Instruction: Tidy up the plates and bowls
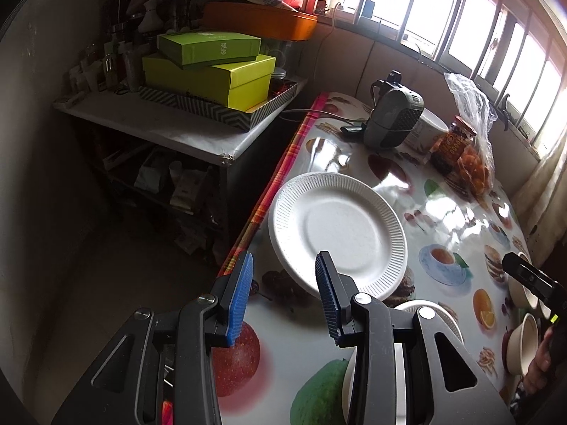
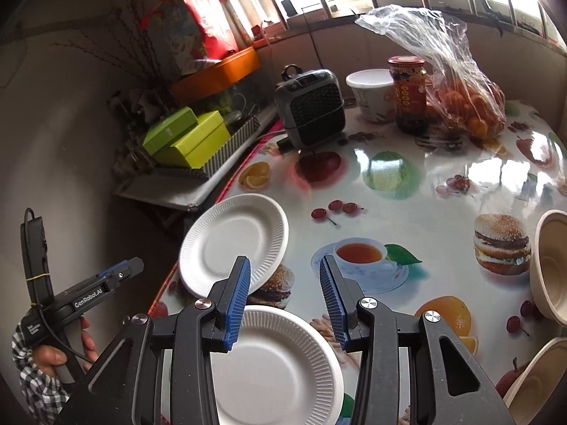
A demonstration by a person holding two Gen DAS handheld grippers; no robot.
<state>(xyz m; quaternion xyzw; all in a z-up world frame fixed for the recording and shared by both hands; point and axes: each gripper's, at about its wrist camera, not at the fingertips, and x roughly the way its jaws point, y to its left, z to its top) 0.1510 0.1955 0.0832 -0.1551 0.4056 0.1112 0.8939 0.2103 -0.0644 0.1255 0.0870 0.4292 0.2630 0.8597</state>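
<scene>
Both the left gripper and right gripper hang part-open and empty above two plates on the table.

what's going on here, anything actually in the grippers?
No. A person holds a gripper in each hand over the fruit-print table. The left gripper and right gripper are both open and empty. Two white paper plates, far and near, lie unstacked at the left edge; beige bowls sit at the right.
</scene>
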